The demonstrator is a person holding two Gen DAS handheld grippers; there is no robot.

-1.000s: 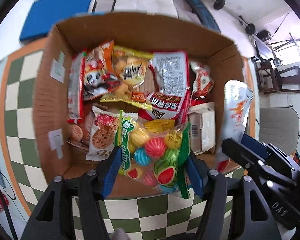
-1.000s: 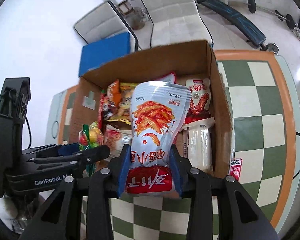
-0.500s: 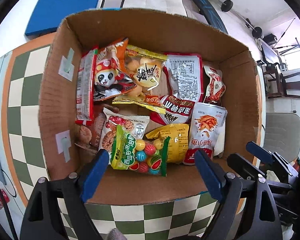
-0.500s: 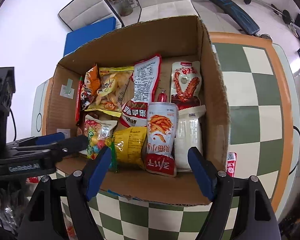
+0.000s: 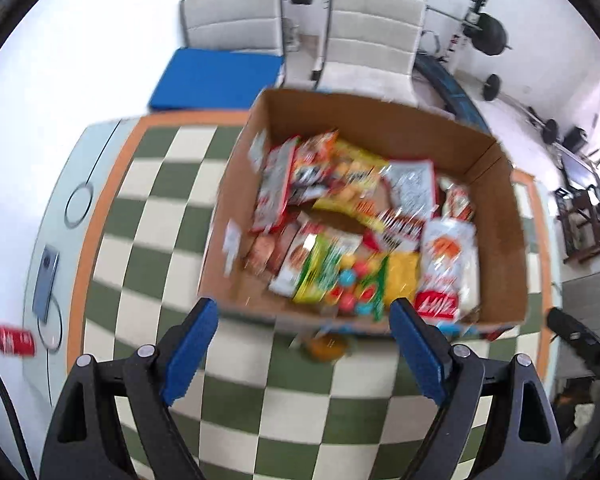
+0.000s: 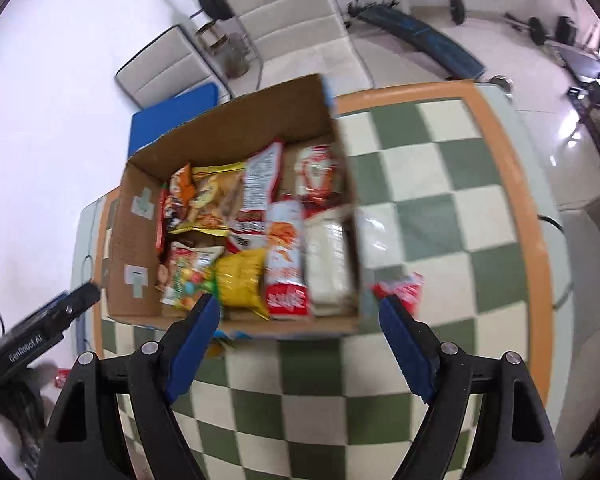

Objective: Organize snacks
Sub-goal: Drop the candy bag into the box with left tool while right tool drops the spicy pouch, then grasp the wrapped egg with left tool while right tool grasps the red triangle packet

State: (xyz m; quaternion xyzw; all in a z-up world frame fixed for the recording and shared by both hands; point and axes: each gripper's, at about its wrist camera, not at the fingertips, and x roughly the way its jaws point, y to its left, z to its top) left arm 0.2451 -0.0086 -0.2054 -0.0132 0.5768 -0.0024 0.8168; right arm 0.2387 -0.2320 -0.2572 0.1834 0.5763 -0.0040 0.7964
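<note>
- An open brown cardboard box [image 5: 500,240] stands on the green-and-cream checkered desk [image 5: 160,220], flaps up, filled with snack packets lying flat and overlapping.
- A clear bag of coloured ball candies with green edges [image 5: 340,276] lies at the box's near edge.
- A yellow crinkled packet [image 6: 242,276] lies beside it.
- A white pouch with orange sticks printed on it and a red base [image 6: 286,256] lies next to the yellow packet.
- A plain white packet [image 6: 328,260] rests against the box's right wall.
- A small red-and-white packet [image 6: 400,288] lies on the desk just outside the box.
</note>
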